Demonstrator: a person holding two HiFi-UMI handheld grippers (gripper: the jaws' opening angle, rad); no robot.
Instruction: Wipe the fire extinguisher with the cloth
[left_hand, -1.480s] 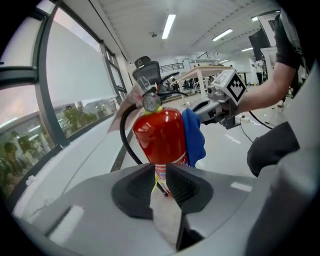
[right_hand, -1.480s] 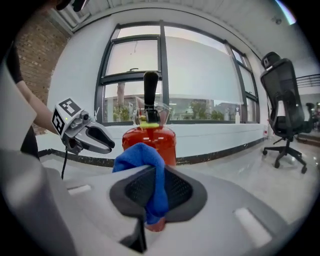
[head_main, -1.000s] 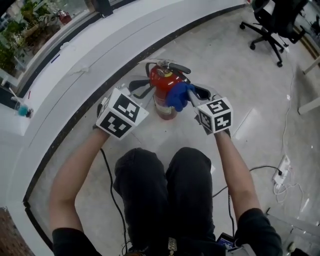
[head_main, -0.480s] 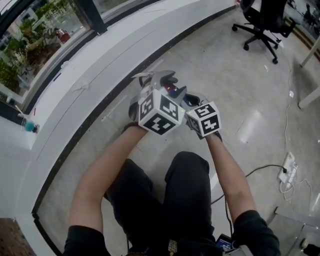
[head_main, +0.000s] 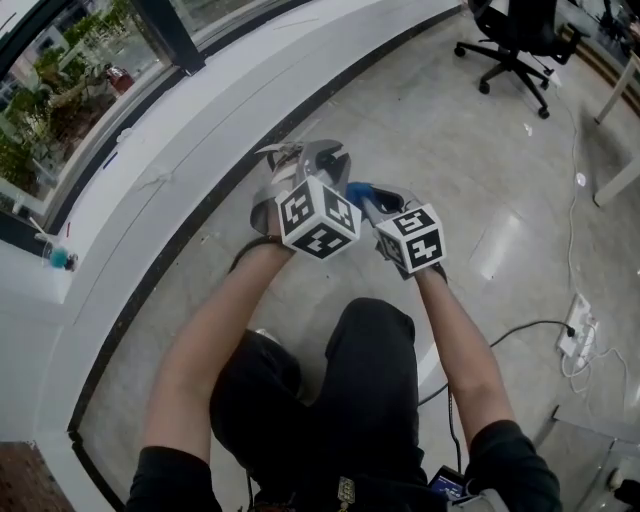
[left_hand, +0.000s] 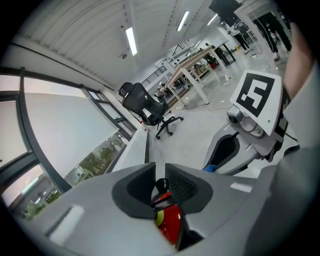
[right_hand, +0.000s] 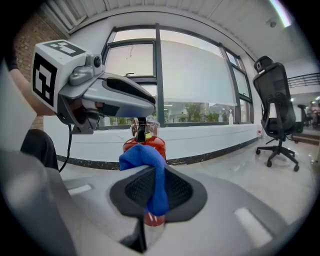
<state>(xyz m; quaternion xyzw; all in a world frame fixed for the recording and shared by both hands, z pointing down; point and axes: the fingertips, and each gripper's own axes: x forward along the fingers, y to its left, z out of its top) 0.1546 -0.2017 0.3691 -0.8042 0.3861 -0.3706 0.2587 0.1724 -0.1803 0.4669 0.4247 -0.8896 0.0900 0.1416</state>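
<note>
The red fire extinguisher (right_hand: 159, 143) stands on the floor in front of the window ledge. In the head view it is hidden under my left gripper (head_main: 300, 162). In the left gripper view the left gripper (left_hand: 161, 182) has just been closing, and the extinguisher's black handle (left_hand: 160, 186) sits between its pads, with the red body (left_hand: 170, 225) below. My right gripper (right_hand: 157, 186) is shut on a blue cloth (right_hand: 142, 159), which is bunched up against the extinguisher's upper side. The cloth (head_main: 356, 190) shows just right of the left gripper.
A black office chair (head_main: 510, 40) stands at the far right. The white window ledge (head_main: 180, 140) curves along the left. A power strip with cables (head_main: 575, 340) lies on the floor to the right. The person's legs in black (head_main: 350, 400) are below the grippers.
My left gripper swung from the extinguisher's left side to over its top, and now covers it in the head view. The right gripper with the cloth shifted only slightly.
</note>
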